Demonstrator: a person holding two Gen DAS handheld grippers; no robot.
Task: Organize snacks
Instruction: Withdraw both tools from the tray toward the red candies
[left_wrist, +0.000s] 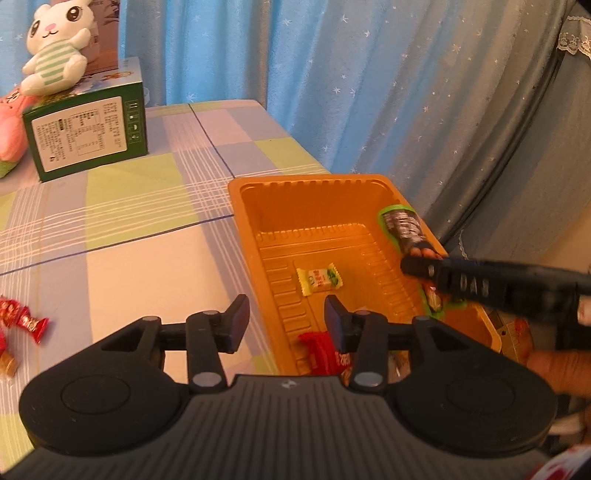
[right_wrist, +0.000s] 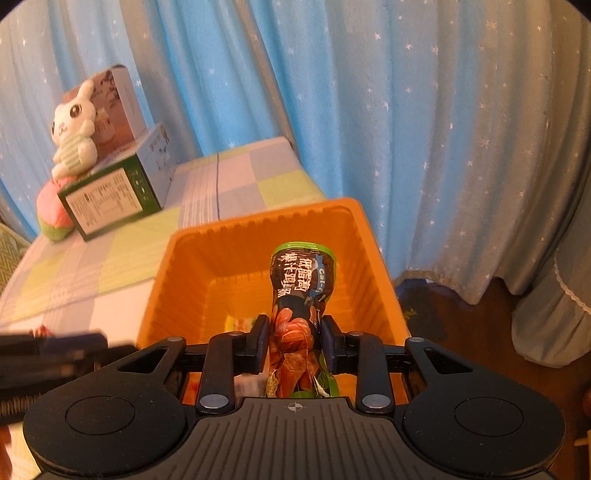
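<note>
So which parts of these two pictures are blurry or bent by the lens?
Left wrist view: the right claw coming in from the right is motion-smeared, while the orange tray and green box stay fairly sharp. Right wrist view: the left claw at the left edge is smeared and the snack pack is crisp. Both views: fisheye curves the curtains, and the corners go dark.

Setting: home, likely a bedroom. Evidence: blue star-print curtains (right_wrist: 424, 129) behind; checked cloth (left_wrist: 129, 229) covering the table; plush rabbit (left_wrist: 55, 48) on boxes at far left corner; lace-trimmed fabric (left_wrist: 576, 40).
</note>
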